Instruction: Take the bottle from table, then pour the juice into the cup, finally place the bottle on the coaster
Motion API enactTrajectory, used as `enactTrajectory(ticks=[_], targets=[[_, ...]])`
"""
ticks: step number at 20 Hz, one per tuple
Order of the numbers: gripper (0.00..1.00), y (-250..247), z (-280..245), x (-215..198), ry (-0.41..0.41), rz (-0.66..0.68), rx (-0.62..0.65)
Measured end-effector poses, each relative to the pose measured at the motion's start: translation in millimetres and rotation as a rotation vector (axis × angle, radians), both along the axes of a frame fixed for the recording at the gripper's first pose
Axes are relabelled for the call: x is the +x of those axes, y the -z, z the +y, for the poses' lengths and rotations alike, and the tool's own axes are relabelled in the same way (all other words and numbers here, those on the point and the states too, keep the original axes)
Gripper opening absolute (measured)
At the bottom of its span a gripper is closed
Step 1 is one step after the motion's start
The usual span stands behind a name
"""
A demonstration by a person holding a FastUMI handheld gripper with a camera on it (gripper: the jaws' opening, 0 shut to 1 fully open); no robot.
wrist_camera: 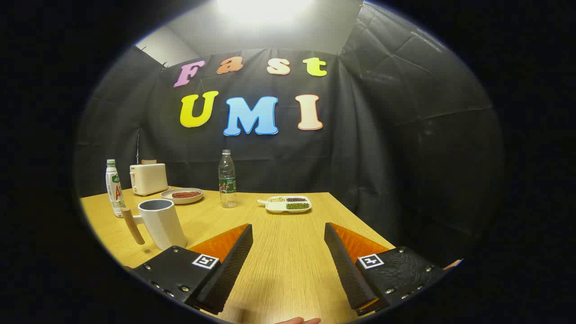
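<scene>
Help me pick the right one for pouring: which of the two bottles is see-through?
The clear bottle, standing mid-table beyond the open gripper, beside the divided dish. The other bottle is opaque white, behind the cup.

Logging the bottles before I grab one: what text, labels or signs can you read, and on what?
White bottle: label blurred, unreadable.
Clear bottle: label too small to read.
Gripper, open over the table: a square coded marker on each side, no words.

toaster (148, 178), plate (182, 195) beside it, divided tray (288, 204) (three fillings), white bottle (114, 188).
</scene>
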State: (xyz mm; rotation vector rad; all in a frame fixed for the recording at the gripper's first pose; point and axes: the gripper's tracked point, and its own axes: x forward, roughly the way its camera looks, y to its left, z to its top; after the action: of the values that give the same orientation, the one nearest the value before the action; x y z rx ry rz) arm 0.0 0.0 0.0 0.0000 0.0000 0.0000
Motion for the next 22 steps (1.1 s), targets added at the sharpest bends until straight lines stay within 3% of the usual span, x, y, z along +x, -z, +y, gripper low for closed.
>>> enactTrajectory(ticks=[6,10,14,18,22], targets=[[0.97,2,-2,13,0.002,0.007,0.000],[0.97,2,-4,59,0.012,0.027,0.018],[0.97,-19,-14,84,0.080,-0.011,0.051],[0.97,-62,3,71,0.128,-0.086,0.030],[0.97,-87,27,47,0.199,-0.057,-0.008]])
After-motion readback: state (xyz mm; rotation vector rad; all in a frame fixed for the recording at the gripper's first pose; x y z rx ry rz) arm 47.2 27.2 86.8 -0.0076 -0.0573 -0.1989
